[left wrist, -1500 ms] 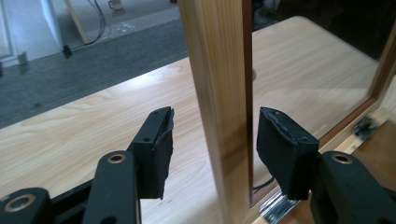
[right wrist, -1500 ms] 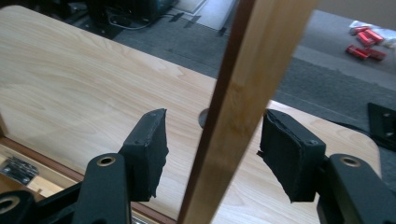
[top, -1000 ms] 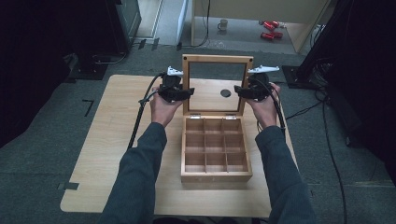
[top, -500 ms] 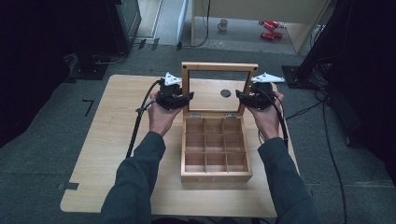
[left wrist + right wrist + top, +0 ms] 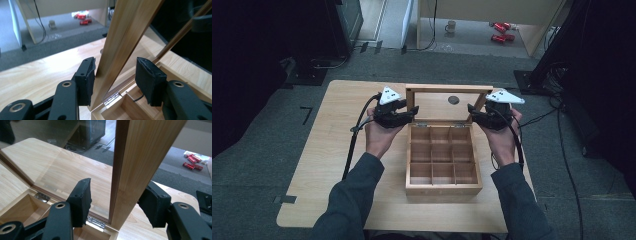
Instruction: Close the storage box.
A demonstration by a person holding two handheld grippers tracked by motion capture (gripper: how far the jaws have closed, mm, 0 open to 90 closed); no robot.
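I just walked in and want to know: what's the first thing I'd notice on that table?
A wooden box with many little compartments sits in the middle of the table, its glass-paned lid standing up at the back. The left gripper straddles the lid's left edge and the right gripper its right edge. In the gripper views, gaps show beside the wood, so neither clamps it.

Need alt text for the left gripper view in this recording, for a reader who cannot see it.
The left tongs straddle the side rail of the raised lid of a wooden box, one pad close against the rail's outer face, the other standing clear on the inner side. A metal hinge shows below, the wooden table and grey floor beyond.
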